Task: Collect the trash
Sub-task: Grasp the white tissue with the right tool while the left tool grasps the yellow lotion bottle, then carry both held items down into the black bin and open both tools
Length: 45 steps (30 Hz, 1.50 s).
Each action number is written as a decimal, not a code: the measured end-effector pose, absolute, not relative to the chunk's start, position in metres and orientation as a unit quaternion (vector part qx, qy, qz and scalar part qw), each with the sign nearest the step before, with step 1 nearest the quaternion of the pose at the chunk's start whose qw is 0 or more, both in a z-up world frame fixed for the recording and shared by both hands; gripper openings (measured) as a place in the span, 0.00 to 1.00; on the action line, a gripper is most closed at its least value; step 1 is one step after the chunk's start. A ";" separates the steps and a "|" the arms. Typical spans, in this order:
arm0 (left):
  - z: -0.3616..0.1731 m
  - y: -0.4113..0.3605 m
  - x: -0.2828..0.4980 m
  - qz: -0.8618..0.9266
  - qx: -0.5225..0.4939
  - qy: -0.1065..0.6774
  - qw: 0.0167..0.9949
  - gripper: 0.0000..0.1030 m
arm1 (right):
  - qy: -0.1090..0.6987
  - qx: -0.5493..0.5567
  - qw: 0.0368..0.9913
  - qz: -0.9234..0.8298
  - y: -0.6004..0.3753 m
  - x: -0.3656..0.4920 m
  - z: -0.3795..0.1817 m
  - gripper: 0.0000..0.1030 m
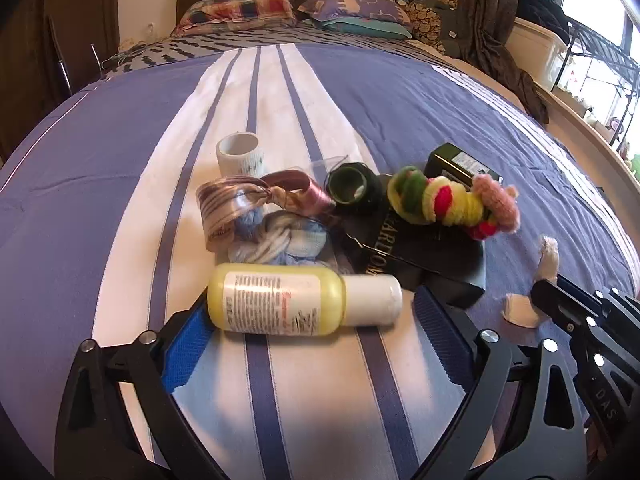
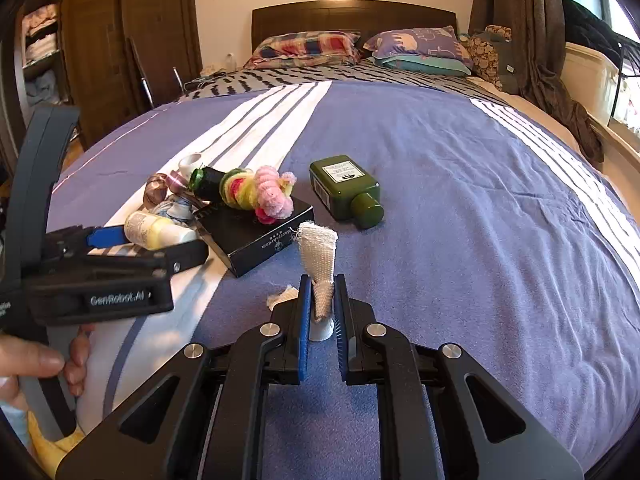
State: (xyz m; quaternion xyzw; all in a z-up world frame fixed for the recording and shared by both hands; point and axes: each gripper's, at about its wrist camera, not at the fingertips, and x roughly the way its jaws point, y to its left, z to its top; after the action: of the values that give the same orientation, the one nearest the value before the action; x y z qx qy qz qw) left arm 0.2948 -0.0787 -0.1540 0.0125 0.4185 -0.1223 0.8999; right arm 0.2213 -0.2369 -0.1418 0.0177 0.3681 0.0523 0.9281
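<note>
left wrist view: left gripper (image 1: 312,320) jaws spread wide around the yellow bottle (image 1: 300,304), which lies on the bed cover (image 1: 400,100); pad contact unclear. right wrist view: right gripper (image 2: 322,304) clamped on the gauze scrap (image 2: 320,256), at 5 o'clock from the black box (image 2: 256,236).

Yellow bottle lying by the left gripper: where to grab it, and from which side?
Take the yellow bottle across its labelled body, not the white cap. It lies on its side, crosswise to the open left gripper, so the fingers would meet base and cap. I'd turn the wrist, then come down from above, pads on the long sides, clear of the black box.
</note>
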 end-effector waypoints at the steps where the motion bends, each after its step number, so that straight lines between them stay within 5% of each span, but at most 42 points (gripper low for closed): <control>1: -0.154 -0.079 0.295 -0.122 0.014 0.418 0.900 0.77 | 0.368 0.019 0.928 0.053 -0.237 0.221 -0.142 0.12; 30: -0.083 -0.059 0.101 -0.160 0.026 0.345 0.925 0.77 | 0.314 -0.020 0.948 0.037 -0.227 0.073 -0.082 0.11; 45: -0.118 -0.041 0.024 -0.166 0.015 0.365 0.916 0.77 | 0.339 -0.024 0.938 0.070 -0.201 0.005 -0.104 0.11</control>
State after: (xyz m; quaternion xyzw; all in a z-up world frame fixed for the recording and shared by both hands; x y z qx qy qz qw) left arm 0.0241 -0.0412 -0.1178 0.0148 0.3652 -0.1658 0.9159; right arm 0.0048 -0.2013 -0.1035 -0.0242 0.3393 0.0704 0.9377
